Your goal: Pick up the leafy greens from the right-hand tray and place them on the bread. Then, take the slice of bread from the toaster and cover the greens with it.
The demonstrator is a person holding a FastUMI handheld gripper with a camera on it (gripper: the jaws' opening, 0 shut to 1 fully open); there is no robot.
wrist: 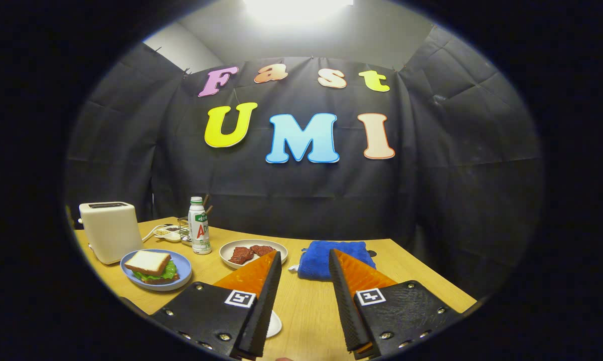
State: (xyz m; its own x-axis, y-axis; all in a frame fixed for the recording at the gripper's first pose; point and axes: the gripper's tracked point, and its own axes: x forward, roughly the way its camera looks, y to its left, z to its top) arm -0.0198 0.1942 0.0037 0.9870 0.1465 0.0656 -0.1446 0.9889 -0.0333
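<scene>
Jaws stand apart and hold nothing; the gripper [305, 301] hovers above the worktop [306, 306], orange-backed fingers [269, 296] pointing out toward the booth wall, bare wood between them. By appearance the task is essentially done: nothing is carried, and the stack sits assembled well off to the left of the fingers. Going down in size: the worktop carries everything, light wood, with room kept free in front of the gripper, probably as working space. White toaster [111, 230] stands at the far left; its slot looks dark, and I cannot tell for certain that it is vacant, though the covered sandwich suggests the slice was taken from it. A blue cloth [326, 258] lies folded just ahead of the right finger. Blue plate [178, 268] sits just beside the toaster, near enough for a short carry. A white plate [254, 245] with dark red pieces lies beyond the left finger. A bottle [199, 225] stands upright behind the two plates. On the blue plate, a top bread slice [148, 260] covers the leafy greens [167, 272], whose edges poke out over a lower slice. A small white dish [274, 325] peeks beside the left finger.
</scene>
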